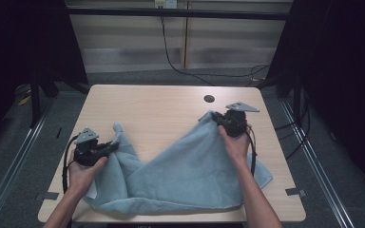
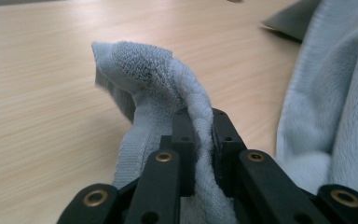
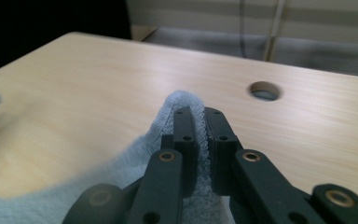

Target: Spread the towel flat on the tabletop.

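The light blue towel [image 1: 180,175] lies rumpled on the near half of the wooden tabletop [image 1: 157,107], and you hold it at two places. Your left gripper [image 1: 111,146] is at the left side of the tabletop. Its jaws are pinching a corner of the towel, and in the left gripper view the fuzzy cloth [image 2: 168,79] pokes up between them and flops over past the tips. Your right gripper [image 1: 217,119] is farther back and toward the right. Its jaws are pinching another bit of the towel's edge, lifted a little above the wood. In the right gripper view a small hump of cloth [image 3: 179,105] sticks out just over the jaw tips. Between your two hands the towel hangs down in a soft dip, and the rest spreads out toward you, with its front edge close to the near edge of the tabletop. One end lies flat past your right forearm. A small round hole [image 1: 209,99] sits in the tabletop behind the right gripper, a little apart from it.
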The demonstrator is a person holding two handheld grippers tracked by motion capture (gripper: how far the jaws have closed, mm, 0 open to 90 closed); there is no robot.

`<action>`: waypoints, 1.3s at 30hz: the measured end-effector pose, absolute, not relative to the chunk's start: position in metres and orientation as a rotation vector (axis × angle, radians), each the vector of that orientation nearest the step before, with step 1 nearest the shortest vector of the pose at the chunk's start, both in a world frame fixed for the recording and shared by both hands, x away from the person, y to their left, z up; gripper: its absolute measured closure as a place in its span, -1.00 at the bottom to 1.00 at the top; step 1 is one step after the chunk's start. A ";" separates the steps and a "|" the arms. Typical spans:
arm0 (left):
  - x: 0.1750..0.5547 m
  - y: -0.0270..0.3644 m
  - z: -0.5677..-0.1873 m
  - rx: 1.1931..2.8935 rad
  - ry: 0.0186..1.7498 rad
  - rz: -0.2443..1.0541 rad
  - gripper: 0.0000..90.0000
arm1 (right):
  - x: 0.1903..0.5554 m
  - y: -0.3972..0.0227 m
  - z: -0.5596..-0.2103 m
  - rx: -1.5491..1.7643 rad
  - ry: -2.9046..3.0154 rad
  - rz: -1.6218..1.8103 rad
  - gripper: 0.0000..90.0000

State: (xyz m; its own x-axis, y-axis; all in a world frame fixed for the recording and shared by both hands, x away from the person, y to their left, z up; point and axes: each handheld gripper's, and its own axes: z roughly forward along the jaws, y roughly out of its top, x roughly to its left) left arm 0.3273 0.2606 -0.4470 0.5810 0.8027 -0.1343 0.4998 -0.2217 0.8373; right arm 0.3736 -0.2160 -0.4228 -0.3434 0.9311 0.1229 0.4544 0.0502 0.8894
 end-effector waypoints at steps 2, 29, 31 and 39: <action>0.328 0.270 -0.448 1.864 1.091 0.398 0.84 | 0.375 -0.225 -0.426 1.398 1.853 1.271 0.64; 0.330 0.182 -0.466 2.128 0.708 0.270 0.46 | 0.223 -0.271 -0.496 1.525 2.155 0.923 0.20; 0.336 0.180 -0.482 2.169 0.732 0.226 0.48 | 0.231 -0.274 -0.497 1.525 2.151 0.903 0.20; 0.325 0.192 -0.487 2.224 0.743 0.190 0.56 | 0.304 -0.273 -0.501 1.509 2.100 0.860 0.13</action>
